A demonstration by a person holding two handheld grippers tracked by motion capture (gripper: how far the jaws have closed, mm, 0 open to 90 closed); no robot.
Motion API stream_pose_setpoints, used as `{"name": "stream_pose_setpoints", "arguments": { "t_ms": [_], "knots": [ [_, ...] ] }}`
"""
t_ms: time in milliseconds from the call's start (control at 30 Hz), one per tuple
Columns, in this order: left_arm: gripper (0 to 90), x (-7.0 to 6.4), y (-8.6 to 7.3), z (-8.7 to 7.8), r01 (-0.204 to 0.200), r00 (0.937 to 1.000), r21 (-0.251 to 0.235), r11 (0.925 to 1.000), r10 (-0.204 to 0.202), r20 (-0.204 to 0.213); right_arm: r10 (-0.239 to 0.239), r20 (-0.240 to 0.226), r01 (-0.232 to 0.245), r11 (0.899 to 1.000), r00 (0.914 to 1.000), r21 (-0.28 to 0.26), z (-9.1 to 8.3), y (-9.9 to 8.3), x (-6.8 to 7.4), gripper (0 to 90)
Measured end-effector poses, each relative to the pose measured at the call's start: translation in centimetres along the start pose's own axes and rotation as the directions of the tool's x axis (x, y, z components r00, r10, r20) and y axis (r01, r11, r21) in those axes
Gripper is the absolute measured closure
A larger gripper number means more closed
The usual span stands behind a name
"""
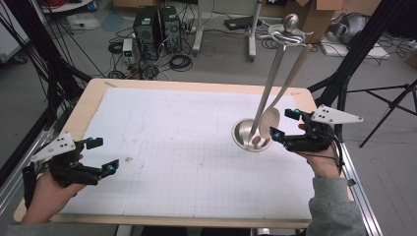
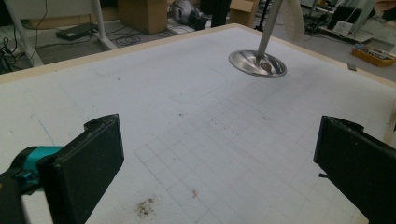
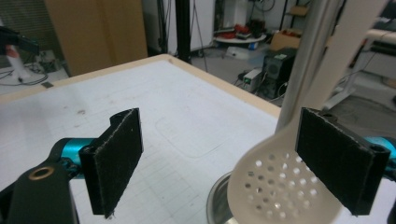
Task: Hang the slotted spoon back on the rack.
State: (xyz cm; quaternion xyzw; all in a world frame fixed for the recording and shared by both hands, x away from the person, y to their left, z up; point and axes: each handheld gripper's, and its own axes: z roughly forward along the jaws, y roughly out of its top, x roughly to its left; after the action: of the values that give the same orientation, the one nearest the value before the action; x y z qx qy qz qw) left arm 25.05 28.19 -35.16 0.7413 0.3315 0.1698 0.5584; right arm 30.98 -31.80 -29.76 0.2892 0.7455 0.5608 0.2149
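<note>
A metal utensil stand has its round base (image 1: 251, 135) on the right half of the white gridded mat (image 1: 177, 142), and its pole (image 1: 273, 78) rises to a hooked top (image 1: 290, 29). A beige perforated spoon hangs from that top, with its head (image 1: 269, 122) just above the base. My right gripper (image 1: 284, 123) is open right beside the head. In the right gripper view the spoon head (image 3: 266, 182) sits between the jaws of the right gripper (image 3: 224, 140), close to the right one. My left gripper (image 1: 104, 155) is open over the mat's front left, holding nothing. The left gripper (image 2: 219, 163) looks towards the base (image 2: 257, 63).
The wooden table edge (image 1: 314, 98) runs close behind the stand. On the floor beyond the table stand computer towers (image 1: 157, 29), cables, cardboard boxes and black tripod legs (image 1: 388, 103). A small brown smudge (image 1: 129, 159) marks the mat near the left gripper.
</note>
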Motion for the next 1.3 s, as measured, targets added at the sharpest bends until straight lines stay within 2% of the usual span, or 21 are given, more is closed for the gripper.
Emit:
{"name": "stream_pose_setpoints", "arguments": {
  "t_ms": [67, 167, 300, 567, 633, 733, 933, 1033, 1100, 1300],
  "knots": [
    [2.0, 0.0, 0.0, 0.1, -0.001, 1.0, -0.001, 1.0, 0.001, 0.001, -0.02, 0.026, 0.021, 0.999, 0.9995, -0.032, -0.5, -0.3, 0.3, 14.6],
    [2.0, 0.1, 0.0, 0.2, 0.001, 1.0, 0.002, 1.0, -0.001, 0.0, -0.018, 0.021, 0.019, 0.998, 0.9996, -0.057, -0.9, -0.6, 0.6, 14.5],
    [2.0, 0.2, 0.0, 0.3, 0.001, 1.0, -0.002, 1.0, -0.001, -0.001, -0.006, 0.006, 0.006, 0.999, 1.0, -0.038, -1.0, -1.2, 0.7, 13.0],
    [2.0, 0.2, 0.0, 0.9, -0.018, 0.9997, -0.039, 0.9991, 0.019, 0.018, 0.041, 0.006, -0.041, 0.999, 0.9991, 0.008, -0.9, -3.0, 0.6, 10.5],
    [2.0, 0.5, -0.4, 1.0, -0.008, 0.9988, -0.062, 0.9981, 0.011, 0.048, 0.062, 0.027, -0.063, 0.997, 0.9977, 0.035, -0.9, -3.3, 0.5, 10.3],
    [2.0, 1.0, -0.9, 1.3, 0.008, 0.9984, -0.08, 0.9968, -0.003, 0.057, 0.072, 0.046, -0.076, 0.995, 0.9963, 0.069, -0.8, -3.9, 0.9, 9.8],
    [2.0, 1.0, -1.1, 1.6, 0.006, 0.9978, -0.102, 0.9947, 0.001, 0.066, 0.115, 0.08, -0.12, 0.991, 0.9901, 0.052, -1.4, -4.9, 1.4, 9.8],
    [2.0, 1.1, -1.1, 1.7, 0.005, 0.9983, -0.105, 0.9944, 0.001, 0.058, 0.139, 0.081, -0.142, 0.989, 0.987, 0.032, -1.8, -5.9, 1.4, 9.8],
    [1.9, 1.2, -1.2, 1.7, 0.005, 0.9987, -0.103, 0.9947, 0.0, 0.052, 0.146, 0.096, -0.151, 0.987, 0.9847, 0.05, -2.0, -6.6, 1.1, 9.8],
    [2.0, 1.6, -1.5, 1.5, 0.018, 0.9996, -0.105, 0.9943, -0.016, 0.022, 0.188, 0.115, -0.194, 0.98, 0.9755, 0.048, -2.9, -8.4, 0.2, 9.8]
  ]
}}
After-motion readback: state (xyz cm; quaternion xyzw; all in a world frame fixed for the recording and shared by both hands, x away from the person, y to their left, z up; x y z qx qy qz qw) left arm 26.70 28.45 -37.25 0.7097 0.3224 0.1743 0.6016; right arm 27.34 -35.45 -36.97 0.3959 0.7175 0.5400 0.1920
